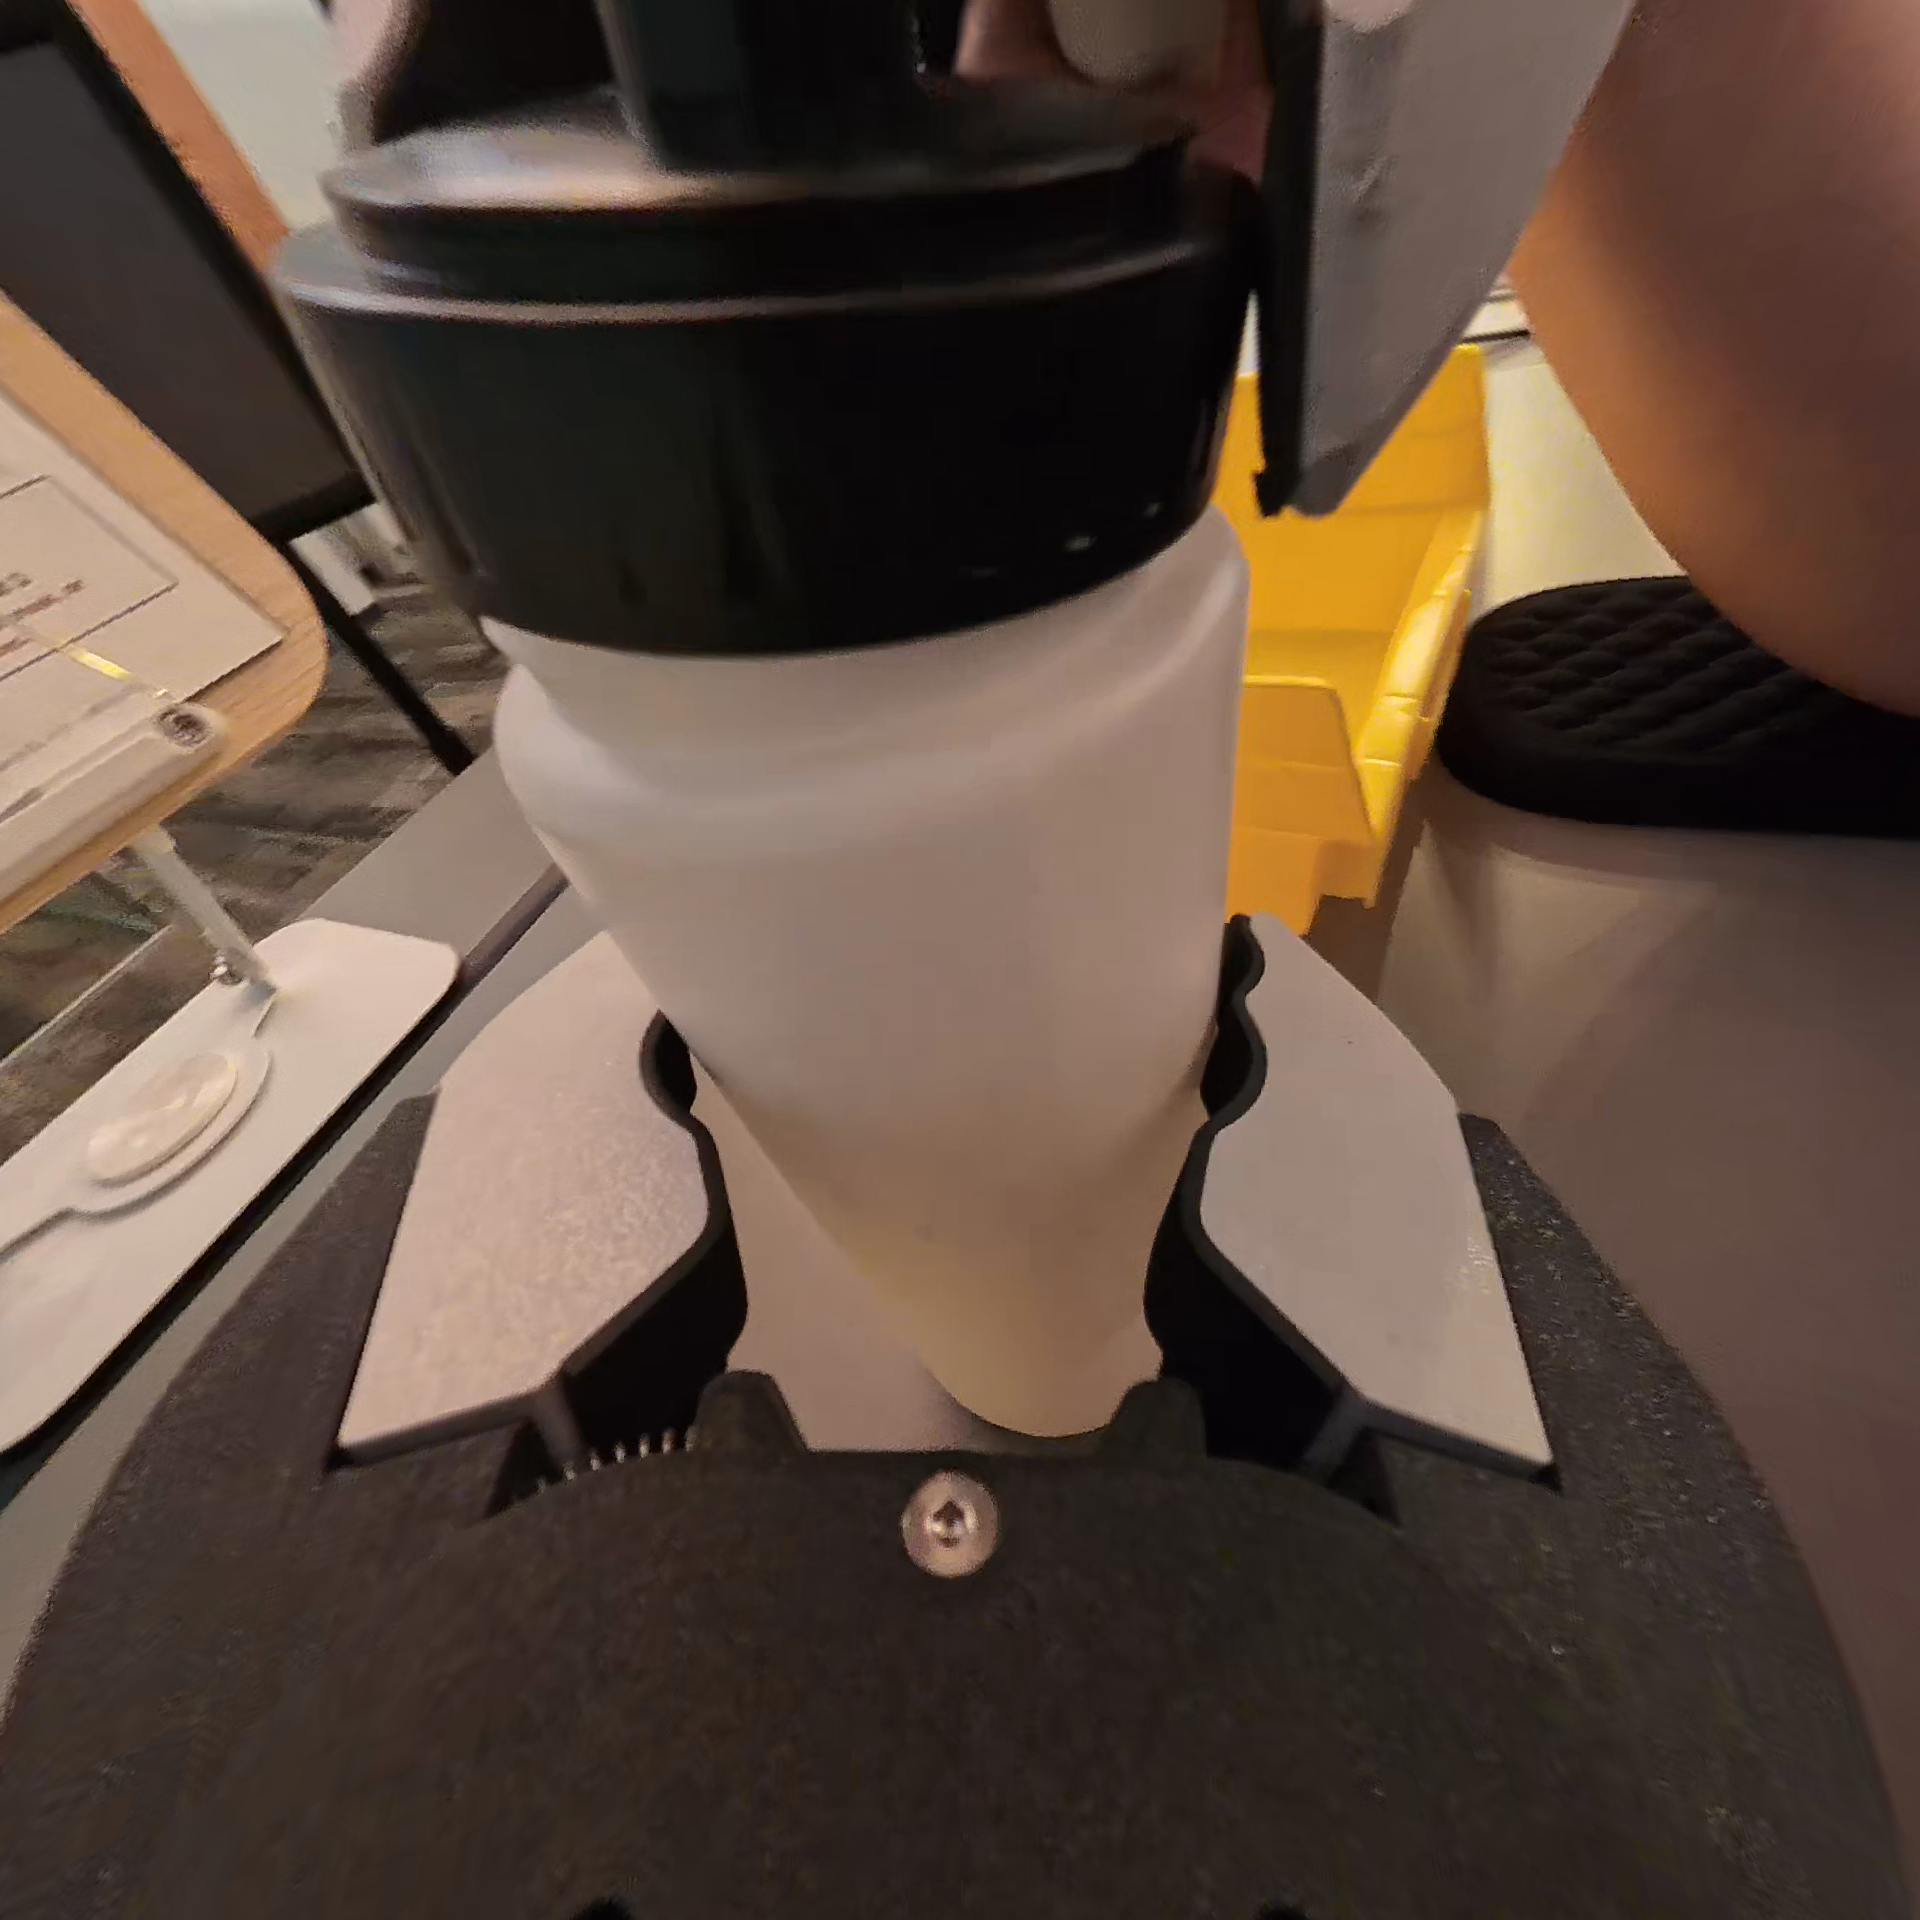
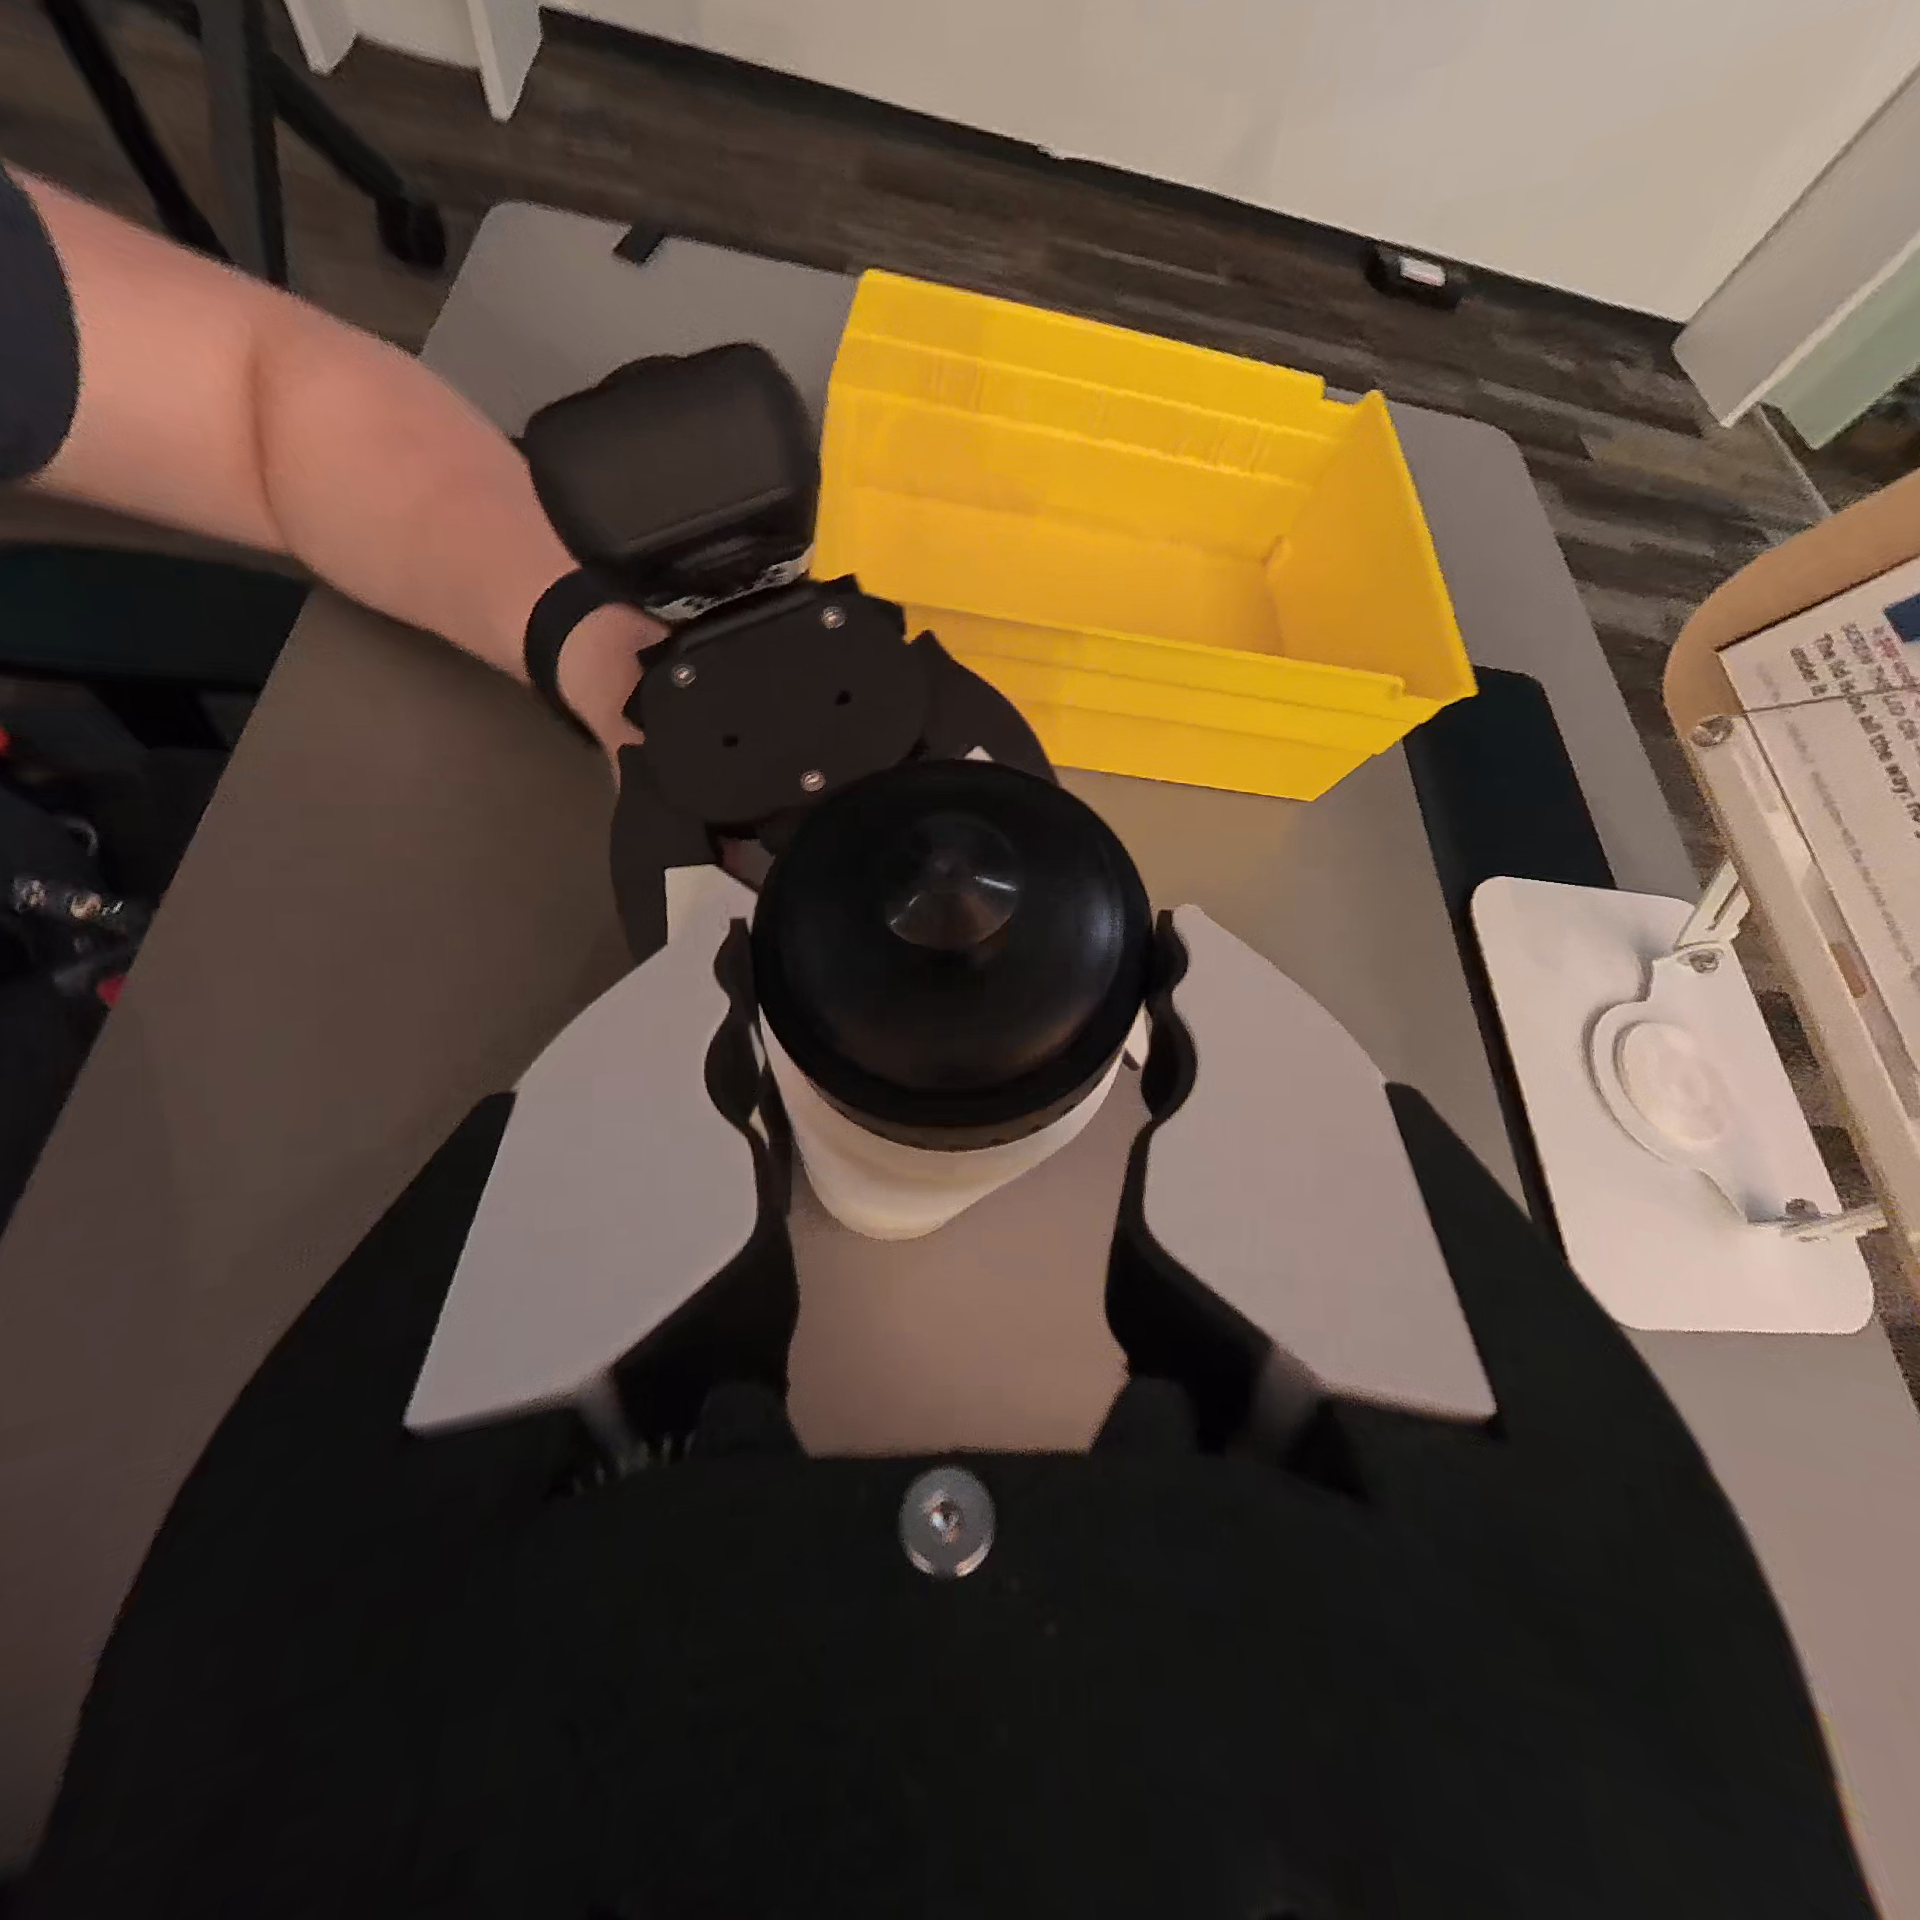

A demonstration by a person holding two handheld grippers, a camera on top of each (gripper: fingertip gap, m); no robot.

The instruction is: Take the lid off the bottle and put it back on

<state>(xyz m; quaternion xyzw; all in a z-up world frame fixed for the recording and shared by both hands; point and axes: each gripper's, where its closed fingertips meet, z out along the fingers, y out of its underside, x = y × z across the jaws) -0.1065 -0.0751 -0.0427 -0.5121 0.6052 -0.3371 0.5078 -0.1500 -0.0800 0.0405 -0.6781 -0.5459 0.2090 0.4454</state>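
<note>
White bottle [image 1: 862,935] w/ black lid [image 2: 940,935] on. Left gripper [image 1: 935,1122] clamped its body; right gripper [image 2: 945,987] clamped lid. Only right view showed lid's spout.

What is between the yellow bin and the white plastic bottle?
In the right wrist view, the left gripper sits between the yellow plastic bin and the white plastic bottle, beside bare grey table.

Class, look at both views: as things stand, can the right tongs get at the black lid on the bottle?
Probably yes. The right tongs already straddle the black lid from above, one finger on each side of its rim, with nothing between. The left tongs grip the white bottle lower down, leaving the lid free.
</note>
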